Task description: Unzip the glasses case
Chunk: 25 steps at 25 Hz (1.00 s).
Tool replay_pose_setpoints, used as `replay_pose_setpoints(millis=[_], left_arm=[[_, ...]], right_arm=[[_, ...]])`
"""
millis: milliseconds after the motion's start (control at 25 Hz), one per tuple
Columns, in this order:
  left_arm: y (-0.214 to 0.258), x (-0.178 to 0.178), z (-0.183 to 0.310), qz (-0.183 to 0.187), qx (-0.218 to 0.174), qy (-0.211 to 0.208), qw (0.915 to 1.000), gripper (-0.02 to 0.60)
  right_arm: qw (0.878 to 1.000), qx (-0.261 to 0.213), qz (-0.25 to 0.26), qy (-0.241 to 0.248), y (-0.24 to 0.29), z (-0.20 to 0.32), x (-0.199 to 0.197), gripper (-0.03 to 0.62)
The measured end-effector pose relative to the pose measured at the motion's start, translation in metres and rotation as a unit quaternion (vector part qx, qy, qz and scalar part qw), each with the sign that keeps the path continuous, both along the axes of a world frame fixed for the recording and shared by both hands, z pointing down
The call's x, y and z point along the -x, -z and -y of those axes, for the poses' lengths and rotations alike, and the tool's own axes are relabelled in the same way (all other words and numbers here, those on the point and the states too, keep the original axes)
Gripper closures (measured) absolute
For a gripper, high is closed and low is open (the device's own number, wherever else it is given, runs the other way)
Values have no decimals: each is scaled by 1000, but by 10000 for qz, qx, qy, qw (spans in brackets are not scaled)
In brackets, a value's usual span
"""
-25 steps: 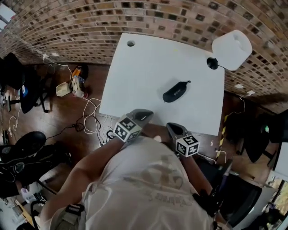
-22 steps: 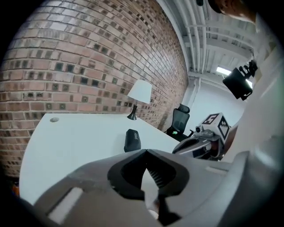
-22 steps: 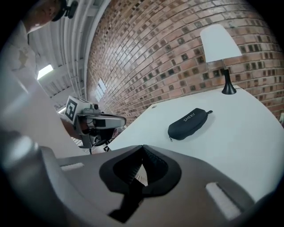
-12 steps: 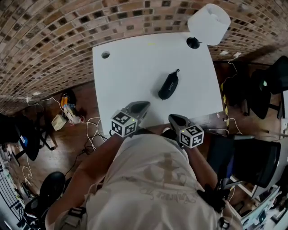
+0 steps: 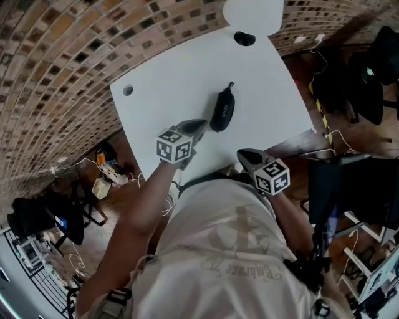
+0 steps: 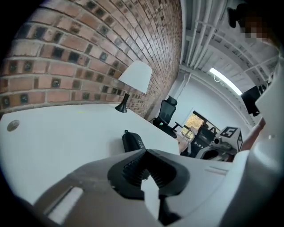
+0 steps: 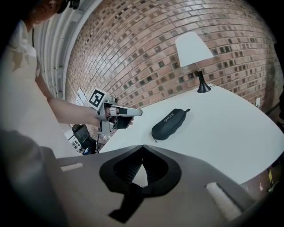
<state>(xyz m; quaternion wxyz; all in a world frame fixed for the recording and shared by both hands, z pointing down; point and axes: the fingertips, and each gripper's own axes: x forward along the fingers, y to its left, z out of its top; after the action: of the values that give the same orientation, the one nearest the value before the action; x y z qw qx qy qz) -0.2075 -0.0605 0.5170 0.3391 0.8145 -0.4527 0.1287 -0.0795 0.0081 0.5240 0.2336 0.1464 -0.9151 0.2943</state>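
The left hand-held gripper [image 5: 198, 125] is hovering over the white bench [image 5: 168, 68] with its jaws pressed together and nothing between them. In the left gripper view the two ribbed pads are meeting at the tip of that hand-held gripper [image 6: 145, 153].

The black glasses case [image 5: 222, 109] is lying flat on the bench just ahead of the left hand-held gripper's tips and slightly to their right, near but not touching. It is resting zipped up, with its long axis pointing away from the person. In the left gripper view the case [image 6: 133, 142] is showing directly beyond the jaws, its near end hidden behind them.

The right hand-held gripper [image 5: 244, 154] is hanging at the near edge of the bench, also with jaws together and empty [image 7: 142, 149]. From it, the case [image 7: 169, 124] is lying ahead and well apart, with the left hand-held gripper [image 7: 133, 113] showing to the left of the case.

A white-shaded lamp [image 5: 252, 14] is standing at the far edge of the bench, beyond the case.
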Motion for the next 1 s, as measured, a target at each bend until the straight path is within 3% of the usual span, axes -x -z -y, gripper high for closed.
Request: replay_pose_setpoints(millis=[120,200,400,520,680,800,1000], left_arm=[[-8,6,20,345,304,-110,9989,575],[-15,5,31,355,608,-133,9974,568],[-35,-19,58,27,1401,-267,9898,314],[-48,-21,73,173,1712,-246,9848,240],[-65,-31,80,556,2143,-529,9737,230],[-74,-33,78,752,2399,-659,9656,257],[-81,-46,68,472,2836,-751,9548,268]], right_arm=[[9995,160,153,-217,-8,4,0,586],[9992,227,234,-218,-11,8,-2,586],[9989,234,310,-259,-14,18,-15,586],[9986,241,353,-301,-16,17,-15,586],[9988,244,311,-272,-21,10,-17,586],[9989,268,274,-287,-25,6,-18,586],[9988,260,265,-305,-26,4,-19,586]])
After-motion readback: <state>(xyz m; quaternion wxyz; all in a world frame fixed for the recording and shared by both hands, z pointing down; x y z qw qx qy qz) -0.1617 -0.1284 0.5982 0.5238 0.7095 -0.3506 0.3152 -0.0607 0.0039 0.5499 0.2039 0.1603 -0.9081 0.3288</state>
